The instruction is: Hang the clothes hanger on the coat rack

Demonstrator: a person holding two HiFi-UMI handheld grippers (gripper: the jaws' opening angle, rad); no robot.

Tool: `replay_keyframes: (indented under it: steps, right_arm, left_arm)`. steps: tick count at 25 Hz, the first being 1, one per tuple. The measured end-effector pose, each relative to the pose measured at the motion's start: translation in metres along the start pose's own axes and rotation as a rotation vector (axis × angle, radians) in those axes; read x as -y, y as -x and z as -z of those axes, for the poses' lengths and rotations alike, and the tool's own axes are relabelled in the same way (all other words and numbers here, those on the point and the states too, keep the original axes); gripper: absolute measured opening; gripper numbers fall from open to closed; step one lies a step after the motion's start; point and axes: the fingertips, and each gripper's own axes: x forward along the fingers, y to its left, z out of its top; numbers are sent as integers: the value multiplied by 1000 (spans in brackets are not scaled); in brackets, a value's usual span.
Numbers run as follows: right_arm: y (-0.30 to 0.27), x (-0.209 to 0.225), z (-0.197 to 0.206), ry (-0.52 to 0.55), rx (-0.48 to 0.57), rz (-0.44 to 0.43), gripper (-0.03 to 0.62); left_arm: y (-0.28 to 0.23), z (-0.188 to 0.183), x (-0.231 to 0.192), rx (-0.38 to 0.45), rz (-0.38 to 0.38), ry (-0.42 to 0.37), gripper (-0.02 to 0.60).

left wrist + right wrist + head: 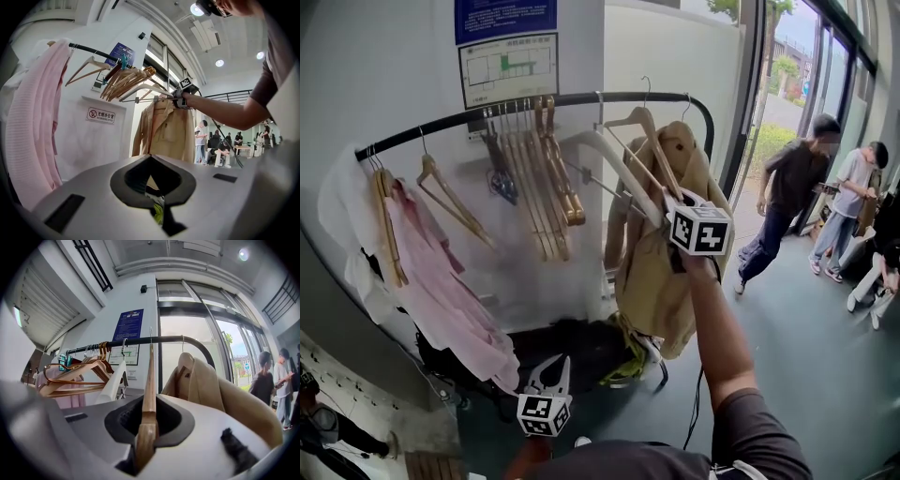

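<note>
The fingers of my right gripper (147, 417) (673, 199) pinch the wooden hanger (149, 380) (654, 141) by one of its sloping arms, the wood running straight up out of the gap between them. I hold it raised, level with the coat rack. Above my fingers the arm climbs to the hanger's neck, and its thin wire hook crosses the line of the black rail (136, 341) (534, 101). I cannot tell whether the hook bears on the rail. Just to the right of the hanger a beige coat (211, 380) (661, 272) hangs from the same rail, close against my gripper. To the left a white hanger (609, 155) sticks out, and past it a bundle of bare wooden hangers (546, 178) hangs together. Further left a pink garment (441, 291) droops from the rail's end. My left gripper (152, 180) (551, 373) sits low and well apart from the rack, its fingers pressed together on nothing. People (787, 202) stand by the glass door off to the right.
</note>
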Motion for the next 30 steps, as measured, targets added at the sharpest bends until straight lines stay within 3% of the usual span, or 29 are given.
replay_keyframes:
  steps: [12,30]
  right_arm:
    - [3,4,23,19,-52,33,43]
    - [15,2,38,34,55,80,58]
  left_arm:
    - [0,2,6,-8,15,-2,2]
    - [3,-1,7,-10,15,-3,2]
